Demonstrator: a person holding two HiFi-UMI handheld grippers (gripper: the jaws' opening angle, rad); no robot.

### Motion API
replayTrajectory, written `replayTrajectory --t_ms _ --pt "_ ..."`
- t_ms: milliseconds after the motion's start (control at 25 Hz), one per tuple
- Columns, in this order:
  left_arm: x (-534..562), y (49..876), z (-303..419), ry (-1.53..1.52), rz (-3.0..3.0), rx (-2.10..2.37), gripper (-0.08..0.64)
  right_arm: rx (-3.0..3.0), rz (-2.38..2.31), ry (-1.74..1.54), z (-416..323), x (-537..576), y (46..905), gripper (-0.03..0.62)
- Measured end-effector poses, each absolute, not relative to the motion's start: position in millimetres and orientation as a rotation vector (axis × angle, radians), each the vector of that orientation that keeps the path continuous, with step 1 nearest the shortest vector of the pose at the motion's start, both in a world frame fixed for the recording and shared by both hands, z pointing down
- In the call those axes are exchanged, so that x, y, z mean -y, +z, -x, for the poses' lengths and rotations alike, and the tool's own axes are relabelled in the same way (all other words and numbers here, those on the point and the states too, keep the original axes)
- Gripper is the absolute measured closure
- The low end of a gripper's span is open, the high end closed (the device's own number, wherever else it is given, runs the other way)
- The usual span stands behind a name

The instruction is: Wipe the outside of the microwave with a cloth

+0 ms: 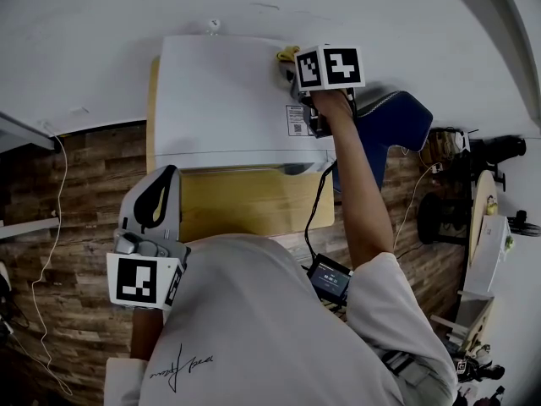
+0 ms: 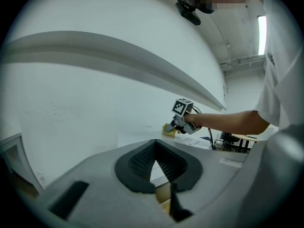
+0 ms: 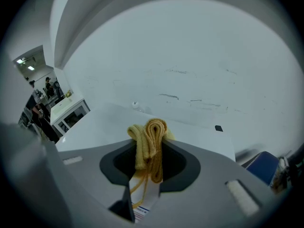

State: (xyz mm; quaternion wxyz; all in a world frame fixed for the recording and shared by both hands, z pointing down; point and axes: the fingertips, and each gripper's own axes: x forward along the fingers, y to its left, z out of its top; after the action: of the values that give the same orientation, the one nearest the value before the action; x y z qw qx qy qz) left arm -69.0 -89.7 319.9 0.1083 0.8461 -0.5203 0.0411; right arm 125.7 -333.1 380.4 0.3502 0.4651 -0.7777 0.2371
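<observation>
**Q.** Where is the folded yellow terry cloth (image 3: 153, 129), and what holds it?

**A.** The right gripper (image 3: 149, 148) has its two jaws closed on the cloth. The folds stand bunched between the jaws, and a loose strand hangs down between them. In the head view, the cloth lies at the back right corner of the top panel of the white box-shaped microwave (image 1: 224, 100), close to the white wall (image 1: 101, 32). The left gripper view shows the lower edge of the cloth meeting that panel.

**Q.** What is the state of the left gripper (image 2: 156, 152)?

**A.** Its jaw tips are together and nothing is between them. It is held low beside the person's torso, well apart from the microwave, and points toward it.

**Q.** What surrounds the microwave?

**A.** It stands on a light wooden tabletop (image 1: 245, 201) set against the wall. A printed label (image 1: 296, 121) is on the right part of the top panel. A blue chair (image 1: 390, 125) stands just beside the microwave on its right, and a black cable (image 1: 314, 214) hangs down near the front right corner.
</observation>
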Motion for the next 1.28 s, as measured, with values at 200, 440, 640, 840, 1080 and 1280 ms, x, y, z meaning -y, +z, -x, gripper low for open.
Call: replayTrajectory --t_ms 200,440,640,840,1080,1280 --pt "88.2 319.9 70.9 0.117 -2.488 1.534 0.569 2.043 -1.166 0.621 -105.7 329.2 381.0 0.479" --pt "86.9 319.4 72.2 0.112 -2.485 1.544 0.568 2.077 -1.104 0.618 -76.2 323.4 381.1 0.479" --pt "85.2 319.2 77.7 0.106 -2.480 1.550 0.569 2.096 -1.061 0.596 -49.9 320.5 381.6 0.479" --pt "84.2 318.7 83.0 0.102 -2.475 1.560 0.569 2.130 -1.003 0.591 -18.0 317.6 381.8 0.479" --pt "82.3 320.2 92.1 0.099 -2.455 1.583 0.568 2.182 -0.934 0.614 22.2 312.4 381.9 0.479" --pt "82.1 318.9 93.6 0.092 -2.450 1.592 0.568 2.197 -0.888 0.592 45.5 308.7 381.6 0.479"
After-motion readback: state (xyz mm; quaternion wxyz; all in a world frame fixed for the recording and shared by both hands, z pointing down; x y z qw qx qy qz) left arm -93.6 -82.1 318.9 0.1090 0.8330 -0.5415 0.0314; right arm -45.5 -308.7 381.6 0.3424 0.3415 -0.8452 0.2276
